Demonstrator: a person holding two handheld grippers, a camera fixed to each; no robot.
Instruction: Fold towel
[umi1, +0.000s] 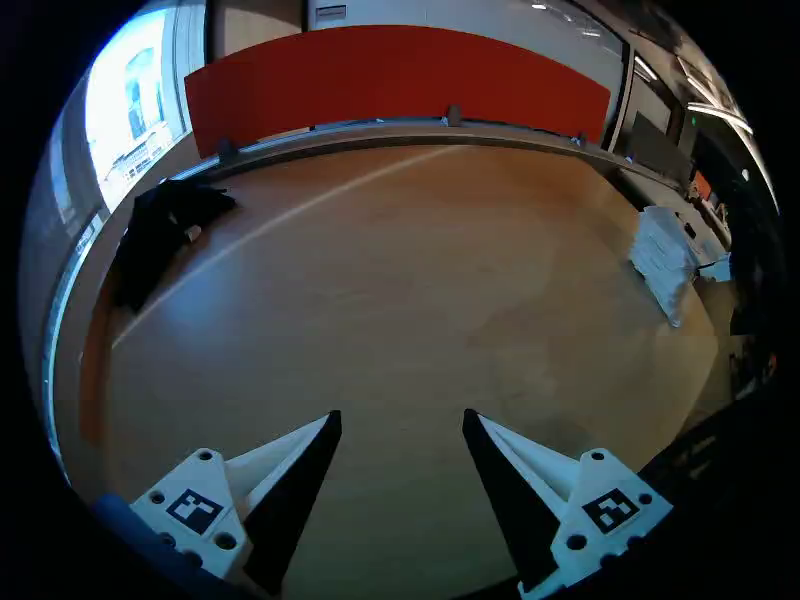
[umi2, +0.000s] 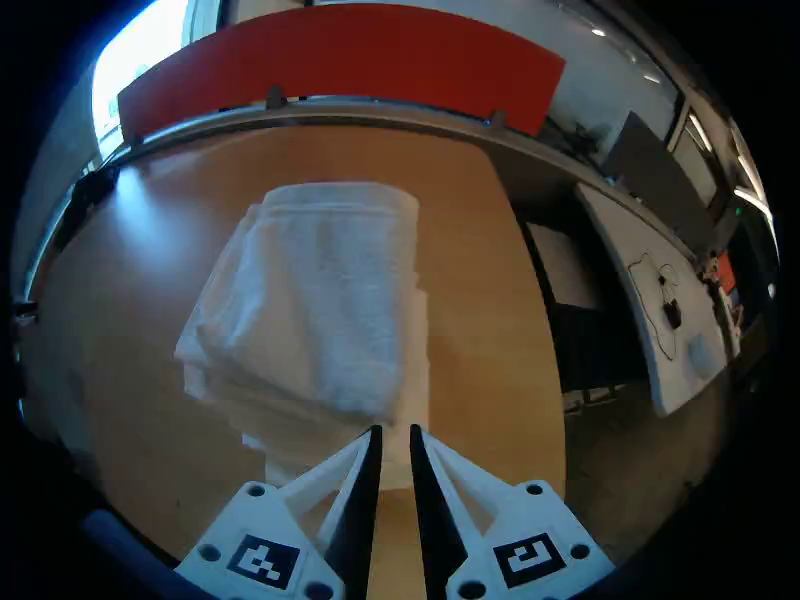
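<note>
In the right gripper view a white towel (umi2: 320, 305) lies folded into a thick stack on the wooden table (umi2: 480, 300). My right gripper (umi2: 393, 432) sits at the towel's near edge, its fingers closed to a narrow slit with white cloth showing between the tips. In the left gripper view my left gripper (umi1: 400, 418) hovers open over bare table (umi1: 400, 280) with nothing between its fingers. From there the towel (umi1: 662, 255) appears small at the far right, well away from the left gripper.
A red panel (umi1: 400, 75) stands along the table's far edge. A black bundle (umi1: 160, 235) lies at the table's far left corner in the left gripper view. Beyond the table's right edge stand a white desk (umi2: 650, 300) with cables and dark furniture.
</note>
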